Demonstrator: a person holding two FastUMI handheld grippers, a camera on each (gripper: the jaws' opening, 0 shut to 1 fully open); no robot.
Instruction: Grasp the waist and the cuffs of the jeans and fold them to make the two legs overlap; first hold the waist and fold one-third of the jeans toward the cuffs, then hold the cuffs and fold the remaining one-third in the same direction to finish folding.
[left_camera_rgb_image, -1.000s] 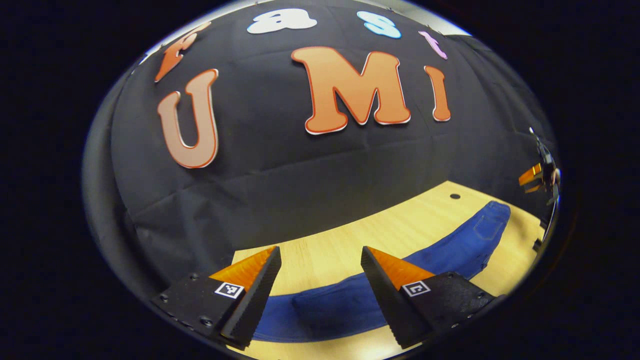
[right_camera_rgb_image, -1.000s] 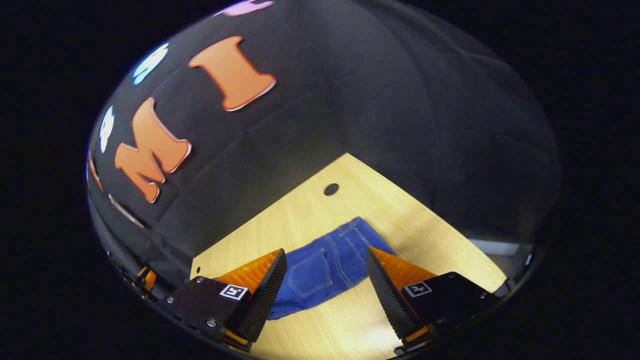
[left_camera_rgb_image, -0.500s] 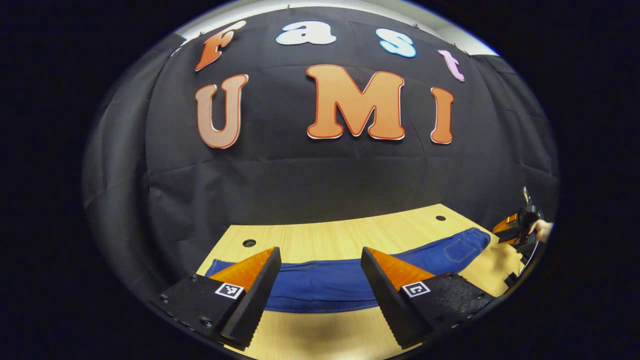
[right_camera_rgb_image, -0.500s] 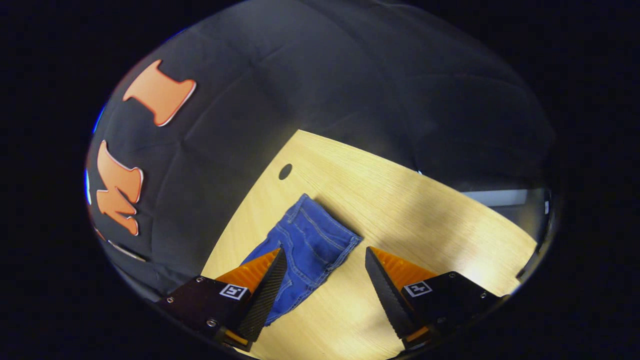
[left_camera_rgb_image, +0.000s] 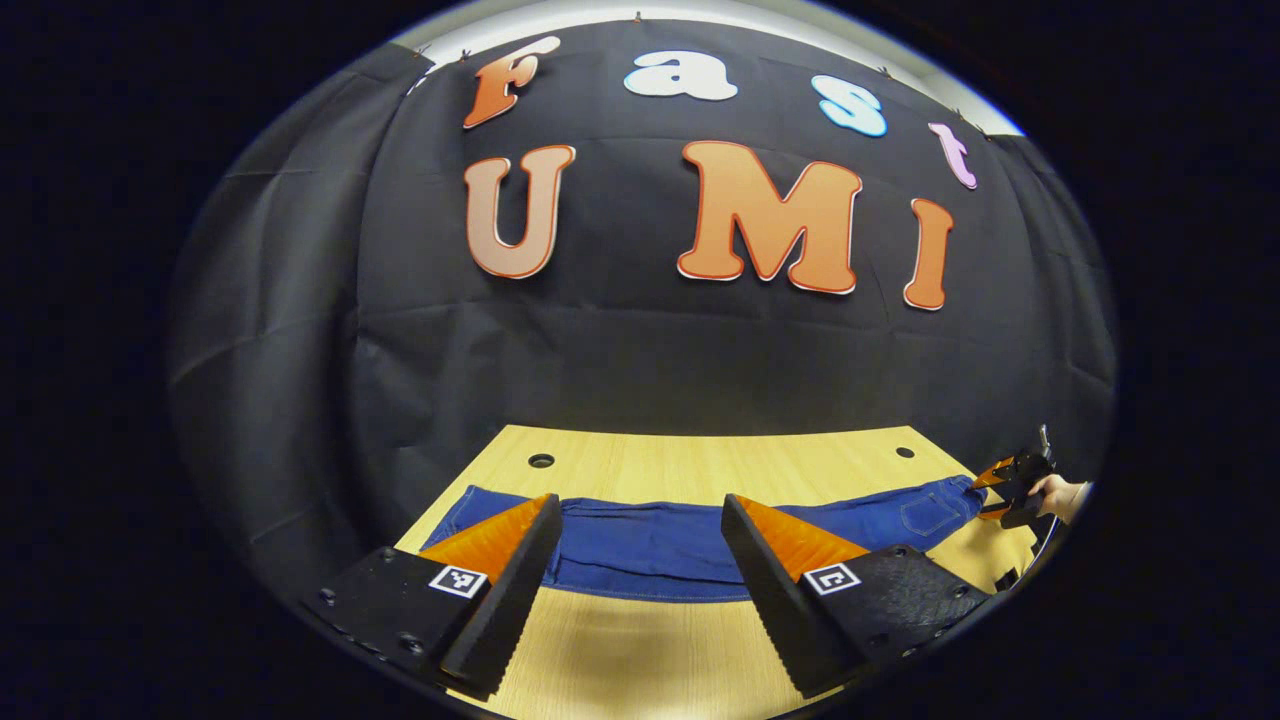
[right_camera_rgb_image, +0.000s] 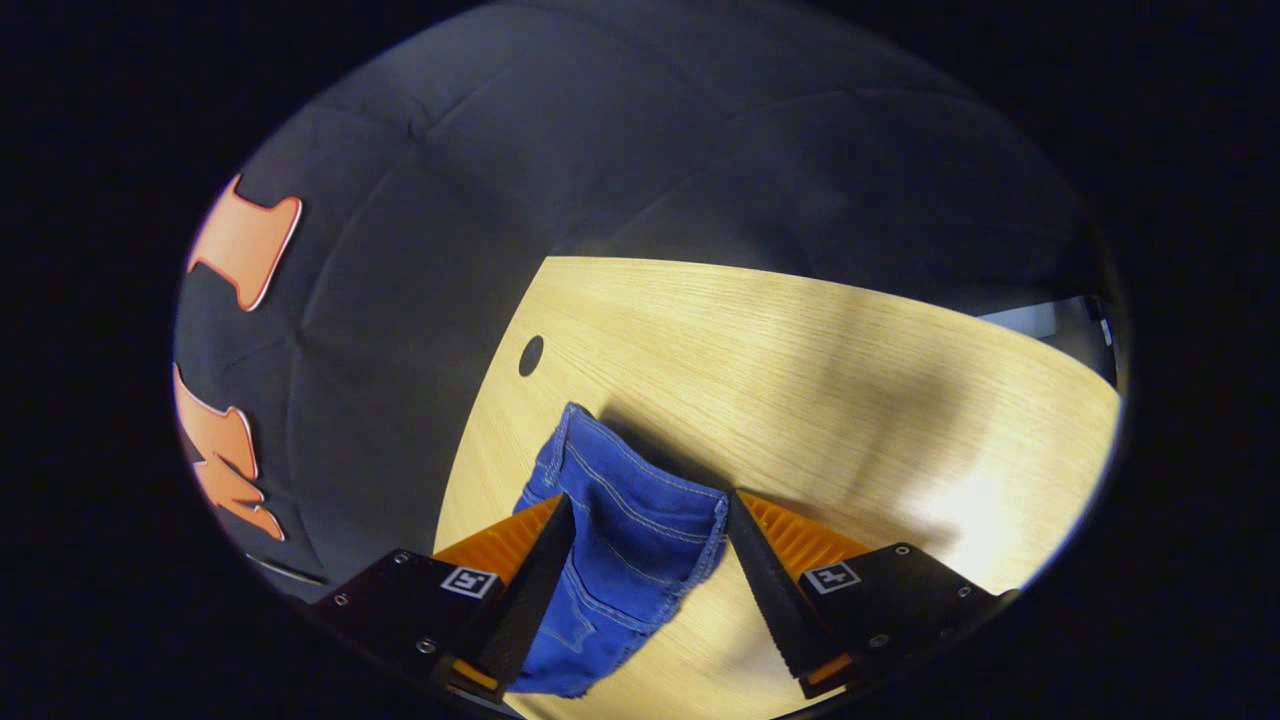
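The blue jeans (left_camera_rgb_image: 640, 550) lie flat on the wooden table (left_camera_rgb_image: 700, 465) as one long narrow strip, cuffs at the left (left_camera_rgb_image: 465, 505), waist at the right (left_camera_rgb_image: 940, 500). My left gripper (left_camera_rgb_image: 641, 498) hovers open above the near edge of the legs' middle, touching nothing. Far right in the left gripper view, a hand (left_camera_rgb_image: 1065, 495) holds the right gripper (left_camera_rgb_image: 1012, 485) at the waist. In the right gripper view the waist end (right_camera_rgb_image: 600, 450) lies between the spread fingers of the right gripper (right_camera_rgb_image: 650, 497), which is open and straddles the denim.
Round cable holes sit near the table's back edge (left_camera_rgb_image: 541, 460) (left_camera_rgb_image: 905, 452) (right_camera_rgb_image: 530, 355). Black cloth wall stands right behind the table. Bare wood (right_camera_rgb_image: 850, 380) stretches to the right of the waist, up to the table's edge.
The right gripper has dropped and closed in on the waist end, which now sits between its fingers. The left gripper has swung to face the wall squarely above the legs.
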